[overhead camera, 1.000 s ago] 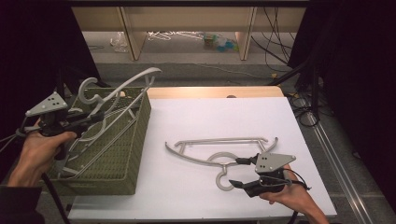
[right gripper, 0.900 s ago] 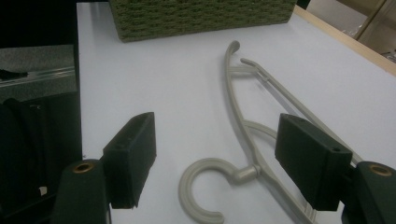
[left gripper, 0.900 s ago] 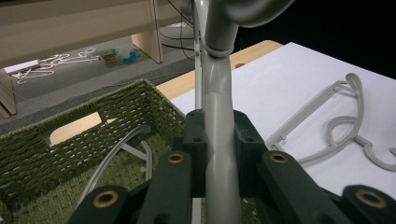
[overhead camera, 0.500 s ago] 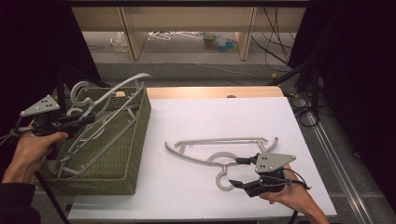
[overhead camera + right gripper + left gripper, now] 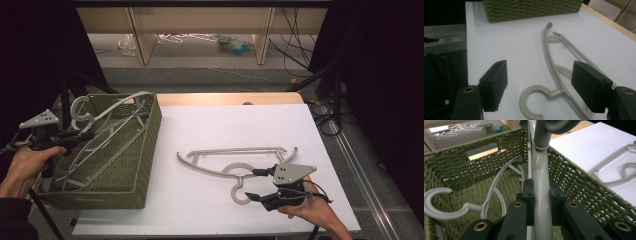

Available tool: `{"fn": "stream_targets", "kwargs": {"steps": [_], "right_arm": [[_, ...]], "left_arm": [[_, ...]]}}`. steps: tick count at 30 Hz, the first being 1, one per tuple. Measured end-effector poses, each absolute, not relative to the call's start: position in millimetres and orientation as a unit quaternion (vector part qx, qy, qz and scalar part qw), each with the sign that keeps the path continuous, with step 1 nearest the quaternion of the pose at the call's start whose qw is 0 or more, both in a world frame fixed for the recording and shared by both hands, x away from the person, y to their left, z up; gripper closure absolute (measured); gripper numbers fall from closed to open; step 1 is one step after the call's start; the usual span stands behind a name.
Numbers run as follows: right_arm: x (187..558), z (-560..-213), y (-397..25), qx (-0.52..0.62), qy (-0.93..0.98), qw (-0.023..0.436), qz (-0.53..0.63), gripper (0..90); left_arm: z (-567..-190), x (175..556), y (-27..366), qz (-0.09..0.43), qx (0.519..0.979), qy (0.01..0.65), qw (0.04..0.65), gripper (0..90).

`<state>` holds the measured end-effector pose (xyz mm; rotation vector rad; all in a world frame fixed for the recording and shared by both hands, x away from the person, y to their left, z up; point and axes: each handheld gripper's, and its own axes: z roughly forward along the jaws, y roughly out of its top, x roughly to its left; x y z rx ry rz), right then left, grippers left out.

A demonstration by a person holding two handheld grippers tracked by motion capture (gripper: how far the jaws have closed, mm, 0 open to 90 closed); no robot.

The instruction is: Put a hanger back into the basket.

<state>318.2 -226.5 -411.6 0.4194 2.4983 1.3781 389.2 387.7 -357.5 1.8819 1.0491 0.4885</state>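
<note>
My left gripper is shut on a grey plastic hanger and holds it tilted over the green woven basket, its hook toward the hand. In the left gripper view the jaws clamp that hanger's bar. Several other grey hangers lie inside the basket. On the white table, a second grey hanger lies flat. My right gripper is open, low over the table, with its jaws either side of that hanger's hook.
The white table has bare room between the basket and the flat hanger. The basket's wall stands at the table's left side. Shelving and loose items sit on the floor beyond; cables hang at the right.
My left gripper moved left and lowered the held hanger toward the basket. The right gripper and the hanger on the table stayed put.
</note>
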Motion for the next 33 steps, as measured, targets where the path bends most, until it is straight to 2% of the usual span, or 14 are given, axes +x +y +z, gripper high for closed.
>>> {"fn": "stream_targets", "kwargs": {"steps": [11, 15, 26, 33], "right_arm": [[318.0, -411.1, -226.4, 0.142, 0.859, 0.128, 0.475, 30.3], [317.9, -411.3, -226.3, 0.142, 0.860, 0.127, 0.474, 30.3], [318.0, -411.4, -226.4, 0.141, 0.860, 0.126, 0.475, 30.3], [317.9, -411.6, -226.3, 0.143, 0.861, 0.124, 0.472, 30.3]], "left_arm": [[-369.2, 399.9, 378.9, 0.179, 0.775, 0.438, 0.419, 78.8], [-373.6, 403.7, 374.2, 0.177, 0.792, 0.436, 0.390, 78.8], [-407.1, 413.1, 377.3, 0.155, 0.780, 0.479, 0.372, 77.9], [-408.6, 412.7, 381.5, 0.177, 0.762, 0.505, 0.365, 76.1]]}}
